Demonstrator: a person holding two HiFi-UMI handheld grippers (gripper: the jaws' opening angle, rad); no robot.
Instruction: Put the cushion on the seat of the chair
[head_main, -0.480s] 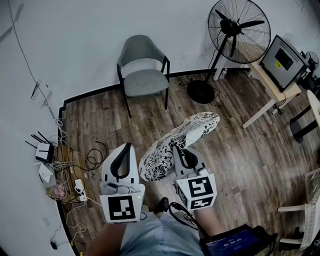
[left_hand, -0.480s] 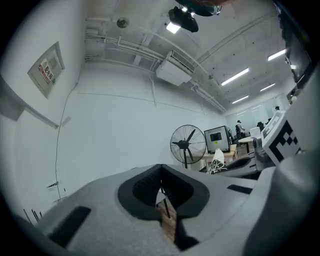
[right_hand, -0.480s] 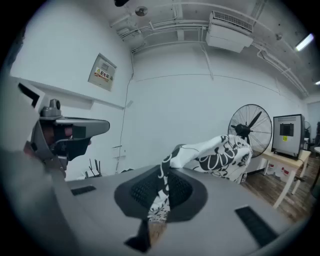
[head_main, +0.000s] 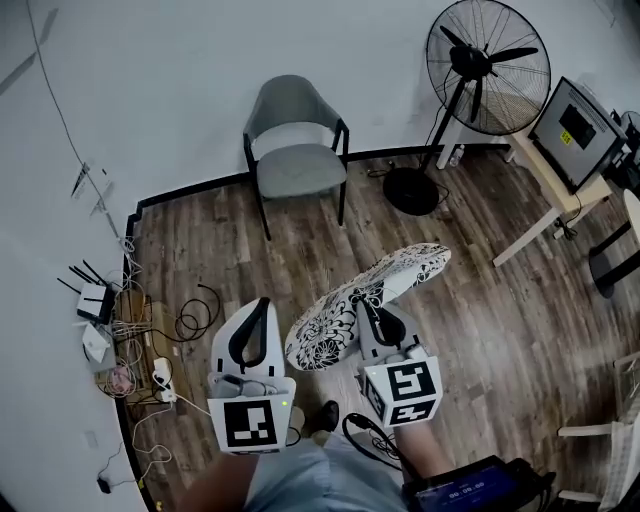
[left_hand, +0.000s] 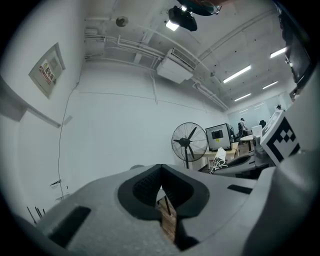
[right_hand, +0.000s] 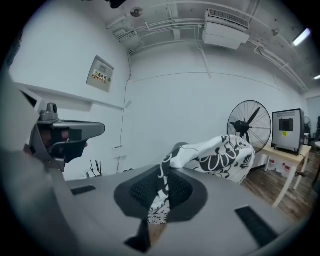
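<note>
At the far left of the head view, a router (head_main: 92, 298) and a tangle of cables (head_main: 150, 345) lie on the wood floor (head_main: 480, 290) along the wall (head_main: 150, 90), off to the side of the line you need to walk. Your left claw (head_main: 260, 303) sits lower left of centre, clenched on nothing. Its own view shows the 2 jaws meeting at the tips with only floor visible through the gap beneath, so it takes no share of the load and simply rides alongside. The chair (head_main: 297, 150) stands in the upper middle of the frame, backed against the wall. Its grey seat (head_main: 300, 170) is bare, faces you, and is well apart from everything you hold; that is where the load has to land. The black-and-white flowered cushion (head_main: 365, 292) hangs in the air mid-frame, between you and the chair, slanting from lower left to upper right. Your right claw (head_main: 372, 308) is clenched on its near edge. In the right gripper view the patterned fabric is pinched between the pads while the bulk flops out ahead and to the right. Having just 1 pinch on an edge is likely why it tilts. I judge you are mid-carry, with the set-down not yet begun. At upper right, a standing fan (head_main: 487, 62) and a monitor (head_main: 573, 122) on its tabletop (head_main: 545, 170) stand aside.
</note>
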